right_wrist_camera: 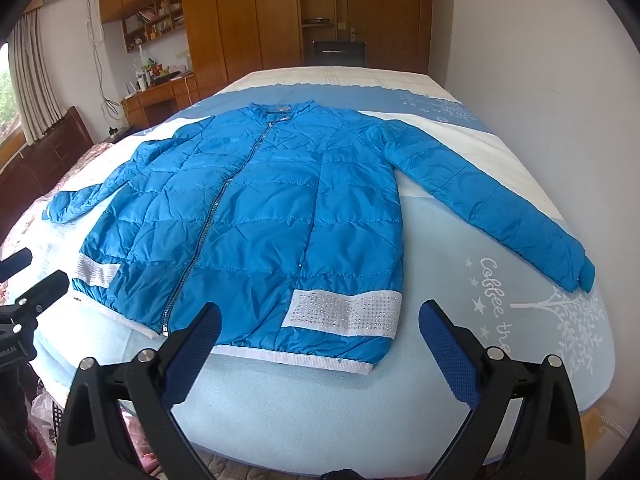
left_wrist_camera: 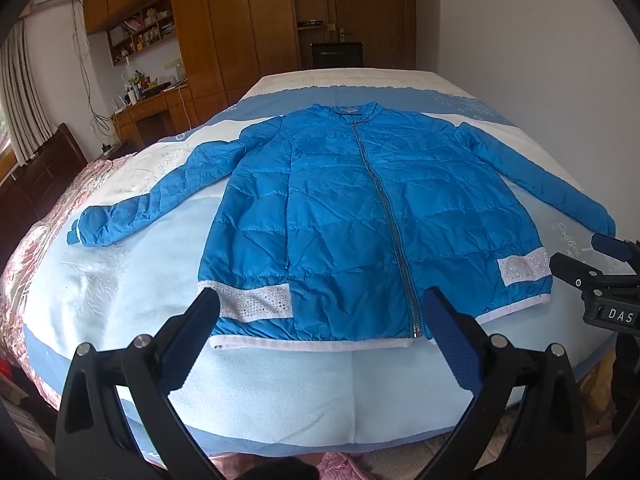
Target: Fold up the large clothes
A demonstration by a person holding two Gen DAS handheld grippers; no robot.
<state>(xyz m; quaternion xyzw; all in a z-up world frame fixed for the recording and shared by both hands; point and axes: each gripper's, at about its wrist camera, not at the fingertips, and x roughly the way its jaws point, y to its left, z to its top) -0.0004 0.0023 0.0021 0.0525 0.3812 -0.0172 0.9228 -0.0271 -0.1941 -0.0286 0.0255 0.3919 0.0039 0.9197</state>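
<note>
Both grippers hover just off the near edge of the bed, each with its blue-padded fingers spread wide and nothing between them; the left gripper (left_wrist_camera: 320, 312) faces the hem near the bottom of the zipper, and the right gripper (right_wrist_camera: 320, 326) faces the hem on the jacket's other half; the right one also shows at the right border of the left wrist view, apart from the cloth.

The blue quilted jacket (left_wrist_camera: 360, 208) lies flat and face up across the middle of the bed (left_wrist_camera: 280, 400), zipped shut, collar toward the far edge and white ribbed hem (left_wrist_camera: 312, 345) toward the near edge; one sleeve (left_wrist_camera: 152, 204) reaches toward the left edge of the bed, the other sleeve (right_wrist_camera: 492, 204) toward the right edge; neither is turned in, and no crease or fold shows in the body. By this look the folding has not begun: the garment is only spread and smoothed; still left, most likely, are bringing both sleeves across the front, then doubling the body.

Writing: the bedcover near the right edge carries white script (right_wrist_camera: 494, 292) reading "Coffee" followed by "th", the rest cut off by the gripper; a label (left_wrist_camera: 621, 315) on the right gripper's body reads "DAS"; a small tag inside the collar (right_wrist_camera: 282, 110) is too small to read.
</note>
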